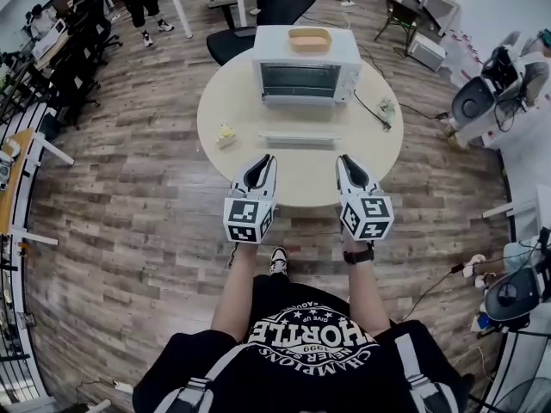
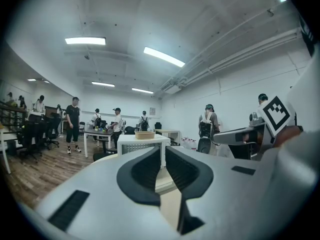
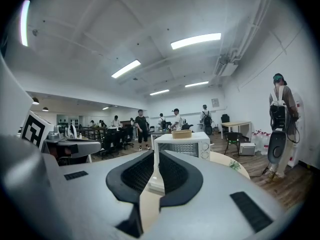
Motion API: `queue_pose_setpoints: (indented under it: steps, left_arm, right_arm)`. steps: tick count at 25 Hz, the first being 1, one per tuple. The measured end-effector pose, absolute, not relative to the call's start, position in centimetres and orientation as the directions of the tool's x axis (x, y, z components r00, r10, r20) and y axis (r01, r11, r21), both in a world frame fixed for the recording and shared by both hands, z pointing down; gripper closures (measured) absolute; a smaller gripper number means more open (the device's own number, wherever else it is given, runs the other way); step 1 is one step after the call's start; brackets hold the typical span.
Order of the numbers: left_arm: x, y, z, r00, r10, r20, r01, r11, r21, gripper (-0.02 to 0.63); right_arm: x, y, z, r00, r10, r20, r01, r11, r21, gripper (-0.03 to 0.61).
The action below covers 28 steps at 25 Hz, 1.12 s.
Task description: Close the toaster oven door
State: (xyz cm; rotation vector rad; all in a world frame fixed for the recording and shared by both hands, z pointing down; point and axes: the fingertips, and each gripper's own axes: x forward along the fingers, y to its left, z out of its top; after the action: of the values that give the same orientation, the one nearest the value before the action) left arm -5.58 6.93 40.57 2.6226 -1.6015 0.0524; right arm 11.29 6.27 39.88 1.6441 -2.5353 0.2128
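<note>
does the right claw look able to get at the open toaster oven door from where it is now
Probably yes. The right claw sits over the near edge of the table, pointing toward the lowered toaster oven door, with only bare tabletop between them; the cable lies farther right.

A round, pale table (image 1: 215,110) is seen standing on a wood-plank floor (image 1: 129,188). A white toaster oven (image 1: 306,67) is set at the table's far side, and its door (image 1: 299,138) is let down in front of it, toward the middle of the top. A small yellow object (image 1: 225,133) is placed left of the door, well apart from the oven. Near the right rim a small green-and-white object (image 1: 386,107) is laid, and a dark cable (image 1: 370,108) is run across the top just beside it.
</note>
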Motion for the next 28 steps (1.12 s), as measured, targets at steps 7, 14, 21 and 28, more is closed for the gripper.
queue_pose_setpoints:
  steps: [7,14,21,28]
  left_arm:
    - [-7.3,3.6,41.2,0.457,-0.886,0.074,-0.889,-0.454,0.059,0.558]
    - [-8.0,0.7,41.9,0.477,-0.875,0.088,-0.879,-0.472,0.067,0.546]
    - [-8.9,-1.4,44.4,0.504,-0.855,0.124,-0.864,-0.496,0.09,0.52]
    - [-8.4,-2.9,47.1,0.522,-0.835,0.176,-0.853,-0.508,0.119,0.492]
  right_arm:
    - [9.2,3.2,40.6,-0.425,-0.885,0.192,-0.905,0.423,-0.052,0.512]
    - [8.3,0.4,41.8,-0.418,-0.881,0.223,-0.908,0.416,-0.059,0.494]
    - [7.1,-1.5,43.9,-0.408,-0.874,0.264,-0.912,0.404,-0.07,0.472]
    - [7.0,-2.5,46.8,-0.409,-0.854,0.32,-0.912,0.399,-0.101,0.436]
